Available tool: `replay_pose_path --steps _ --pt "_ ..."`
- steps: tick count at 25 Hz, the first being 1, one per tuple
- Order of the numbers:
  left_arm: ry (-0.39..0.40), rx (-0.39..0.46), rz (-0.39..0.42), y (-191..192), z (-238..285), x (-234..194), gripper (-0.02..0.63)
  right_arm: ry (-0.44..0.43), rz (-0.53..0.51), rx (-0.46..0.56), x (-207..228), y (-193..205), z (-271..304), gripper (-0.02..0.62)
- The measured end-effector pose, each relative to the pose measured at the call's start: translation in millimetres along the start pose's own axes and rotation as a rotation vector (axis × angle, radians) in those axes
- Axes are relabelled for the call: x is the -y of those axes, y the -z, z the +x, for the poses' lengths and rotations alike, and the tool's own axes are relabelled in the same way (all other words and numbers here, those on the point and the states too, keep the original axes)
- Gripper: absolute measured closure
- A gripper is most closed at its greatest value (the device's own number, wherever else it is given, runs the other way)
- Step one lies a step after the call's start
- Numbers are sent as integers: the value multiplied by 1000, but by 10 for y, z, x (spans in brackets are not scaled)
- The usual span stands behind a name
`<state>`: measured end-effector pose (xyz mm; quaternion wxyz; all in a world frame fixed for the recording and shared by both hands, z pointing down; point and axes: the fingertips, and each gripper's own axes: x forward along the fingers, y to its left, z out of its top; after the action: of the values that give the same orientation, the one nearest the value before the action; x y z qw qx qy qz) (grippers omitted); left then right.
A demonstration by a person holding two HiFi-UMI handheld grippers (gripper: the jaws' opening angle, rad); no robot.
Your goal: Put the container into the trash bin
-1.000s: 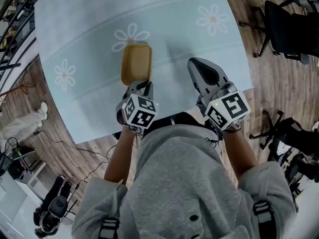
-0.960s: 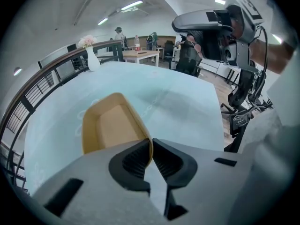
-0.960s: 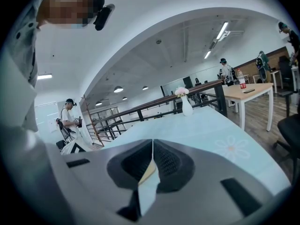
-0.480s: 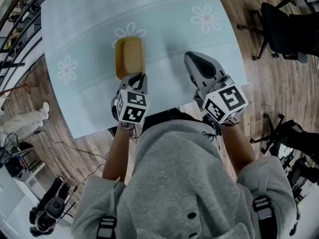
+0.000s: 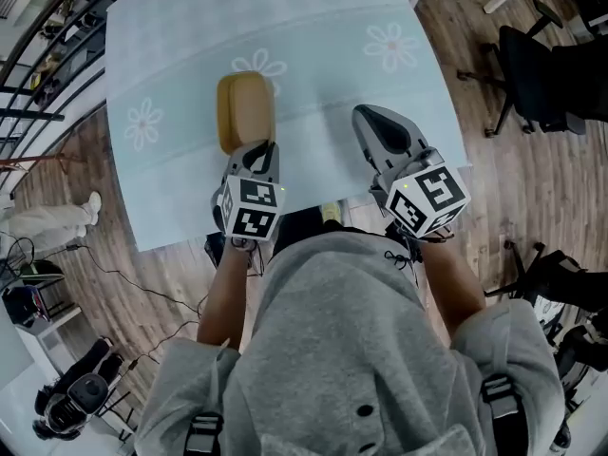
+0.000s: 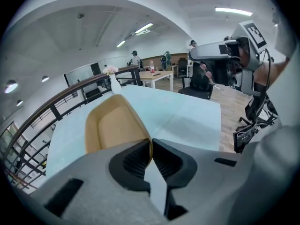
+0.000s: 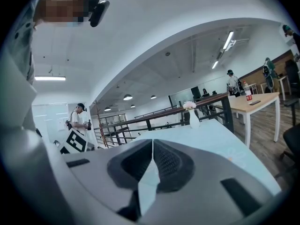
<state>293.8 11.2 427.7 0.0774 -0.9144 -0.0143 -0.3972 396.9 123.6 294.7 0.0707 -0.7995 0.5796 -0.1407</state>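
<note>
Wood-floored open office, pale blue counter with daisy prints. Left tool clenched on the near rim of the tan container. The container is over the counter's near part, left of centre, by the near edge. Right tool pinched together with nothing in it, towards the near right corner.
</note>
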Motion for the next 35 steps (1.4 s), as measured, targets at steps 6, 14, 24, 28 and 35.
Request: replay_pose_path --steps 6,14,24,28,35 --pt "-70 24 -49 59 -320 -19 571 -41 -26 31 -154 -93 -161 565" --pt "-155 48 -80 68 -657 1 571 -82 -23 39 -218 -85 -259 565" --pt "-194 41 -110 170 -850 -111 571 -119 -19 43 -337 -94 -94 565" --pt "-209 40 -142 289 -995 -240 571 -145 -28 25 -547 -63 53 565" --pt "-274 57 -210 620 -1399 -509 571 -240 -60 -7 -1150 -31 340 565"
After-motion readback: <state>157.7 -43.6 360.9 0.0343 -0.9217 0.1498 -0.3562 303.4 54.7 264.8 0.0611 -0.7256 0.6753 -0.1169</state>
